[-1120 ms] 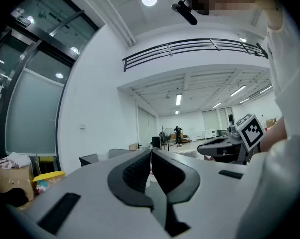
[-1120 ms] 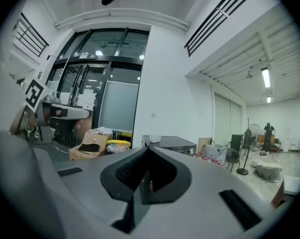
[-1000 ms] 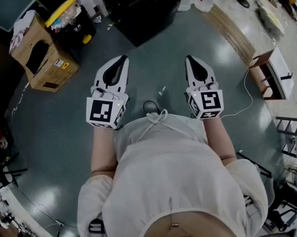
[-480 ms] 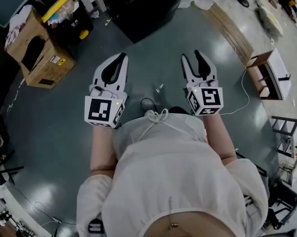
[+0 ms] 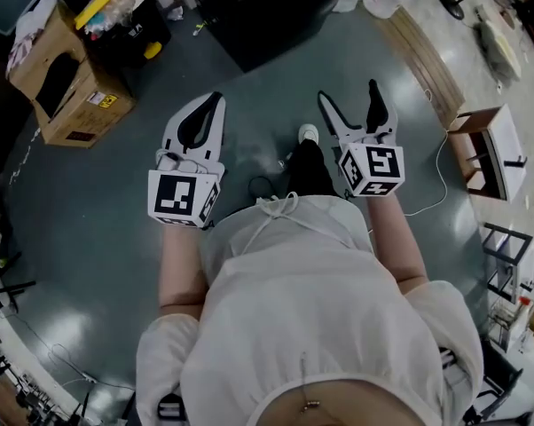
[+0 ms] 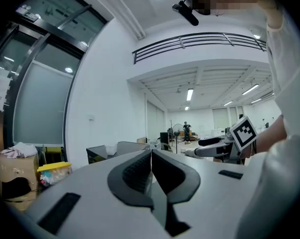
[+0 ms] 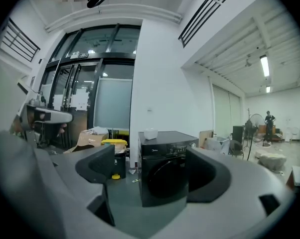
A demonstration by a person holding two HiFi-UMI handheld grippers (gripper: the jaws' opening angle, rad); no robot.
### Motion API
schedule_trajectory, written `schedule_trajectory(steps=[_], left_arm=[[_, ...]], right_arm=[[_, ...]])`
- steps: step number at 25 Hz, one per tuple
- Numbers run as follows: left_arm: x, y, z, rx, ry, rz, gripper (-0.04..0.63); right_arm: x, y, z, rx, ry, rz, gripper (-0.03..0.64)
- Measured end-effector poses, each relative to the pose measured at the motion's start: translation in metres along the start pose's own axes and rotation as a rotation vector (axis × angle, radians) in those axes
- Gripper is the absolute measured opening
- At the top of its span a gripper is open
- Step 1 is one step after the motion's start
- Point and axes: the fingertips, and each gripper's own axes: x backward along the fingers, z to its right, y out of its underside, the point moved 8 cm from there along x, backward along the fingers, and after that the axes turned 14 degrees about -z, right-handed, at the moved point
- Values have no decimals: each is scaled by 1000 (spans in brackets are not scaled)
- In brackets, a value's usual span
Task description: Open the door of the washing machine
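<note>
The black washing machine (image 7: 166,169) stands a few steps ahead on the floor, its round door (image 7: 164,177) closed. In the head view only its top (image 5: 258,7) shows at the upper edge. My right gripper (image 5: 349,96) points at the machine from a distance, and its jaws are opening wide with nothing between them (image 7: 150,158). My left gripper (image 5: 214,103) is level beside it, its jaws shut together on nothing (image 6: 151,153). Neither gripper touches the machine.
A cardboard box (image 5: 67,87) and a black bin with a yellow lid (image 5: 125,16) stand left of the machine. Wooden boards (image 5: 427,51), a small open cabinet (image 5: 493,140) and a white cable (image 5: 435,185) lie on the right. The person's white shoe (image 5: 309,134) steps forward between the grippers.
The right gripper's jaws have gone from shut to wide apart. Both grippers have moved forward toward the washing machine, and a foot has stepped out in front.
</note>
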Motion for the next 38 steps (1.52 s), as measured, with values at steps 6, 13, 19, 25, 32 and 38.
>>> schedule_trajectory(steps=[6, 13, 19, 25, 32, 38], left_arm=[[-77, -15, -15, 17, -94, -34, 23], [-192, -50, -27, 47, -177, -65, 23], [-282, -65, -36, 89, -209, -83, 23], [-334, -58, -66, 120, -207, -103, 23], [-369, -7, -121, 165, -166, -161, 23], [-390, 47, -164, 151, -99, -206, 23]], right_arm=[[-91, -18, 58, -12, -89, -34, 442], [-197, -60, 148, 11, -165, -77, 442], [-277, -75, 208, 3, -220, -162, 442], [-345, -59, 217, -45, -249, -298, 442], [-423, -22, 174, -64, -249, -477, 441], [-484, 26, 133, -125, -202, -622, 442]])
